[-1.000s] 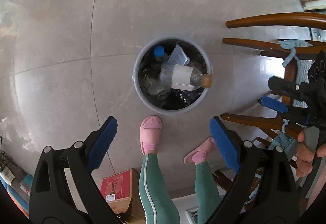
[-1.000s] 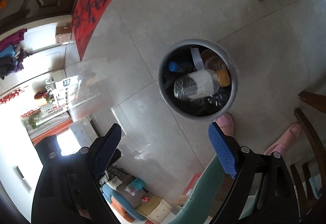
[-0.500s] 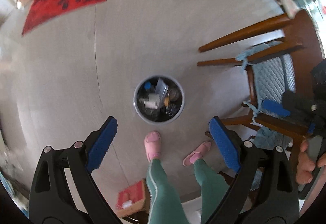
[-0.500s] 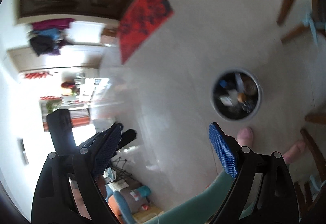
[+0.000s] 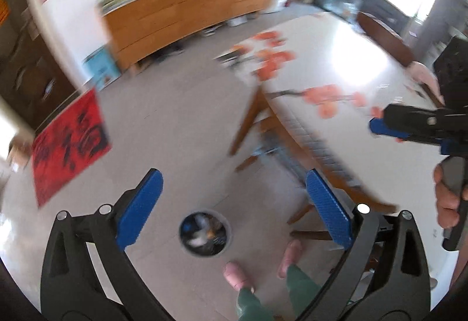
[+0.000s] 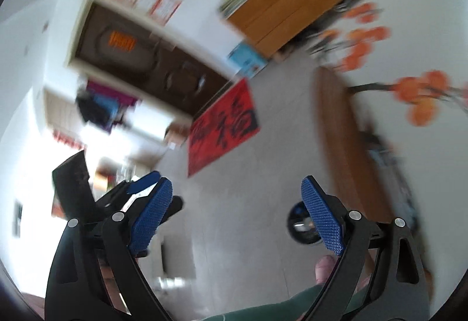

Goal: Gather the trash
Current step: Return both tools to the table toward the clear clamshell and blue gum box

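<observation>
**Both tongs empty above the filled bin**

The left gripper [image 5: 234, 205] is opening its jaws wide with nothing between them. The right gripper [image 6: 237, 214] also stands wide open and empty. The trash bin [image 5: 204, 234], holding blurred rubbish, sits on the floor [image 5: 175, 116] below, near the person's pink slippers [image 5: 235, 274] and beside the table [image 5: 336, 81].

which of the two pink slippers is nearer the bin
The slipper lower left in the left wrist view, just below the trash bin; the other slipper sits farther right, toward the chair legs.
</observation>
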Tool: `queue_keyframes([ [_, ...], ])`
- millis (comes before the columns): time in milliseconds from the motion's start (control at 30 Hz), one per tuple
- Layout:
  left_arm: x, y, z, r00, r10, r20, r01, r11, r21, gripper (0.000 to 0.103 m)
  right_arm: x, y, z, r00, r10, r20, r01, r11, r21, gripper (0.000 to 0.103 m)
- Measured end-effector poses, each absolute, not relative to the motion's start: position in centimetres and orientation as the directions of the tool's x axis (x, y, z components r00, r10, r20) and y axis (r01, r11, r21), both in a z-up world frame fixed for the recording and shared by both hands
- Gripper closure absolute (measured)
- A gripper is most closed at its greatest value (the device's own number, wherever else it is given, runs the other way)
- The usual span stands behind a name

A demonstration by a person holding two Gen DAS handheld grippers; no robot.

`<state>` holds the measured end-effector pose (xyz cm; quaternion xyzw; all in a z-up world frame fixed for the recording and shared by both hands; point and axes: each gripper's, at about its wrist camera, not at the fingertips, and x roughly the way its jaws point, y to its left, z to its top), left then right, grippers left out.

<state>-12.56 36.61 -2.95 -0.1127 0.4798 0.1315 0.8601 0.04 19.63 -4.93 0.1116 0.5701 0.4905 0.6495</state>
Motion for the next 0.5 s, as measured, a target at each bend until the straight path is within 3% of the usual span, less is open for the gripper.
queue_keyframes([
  [500, 5.0, 17.9, -3.7, 0.47, -0.161, -0.868, -0.007, 0.982, -0.186, 0.007, 9.7, -13.3, -7.2, 0.246, 0.647, -0.722, -0.161, 0.762, 0.628, 0.014],
])
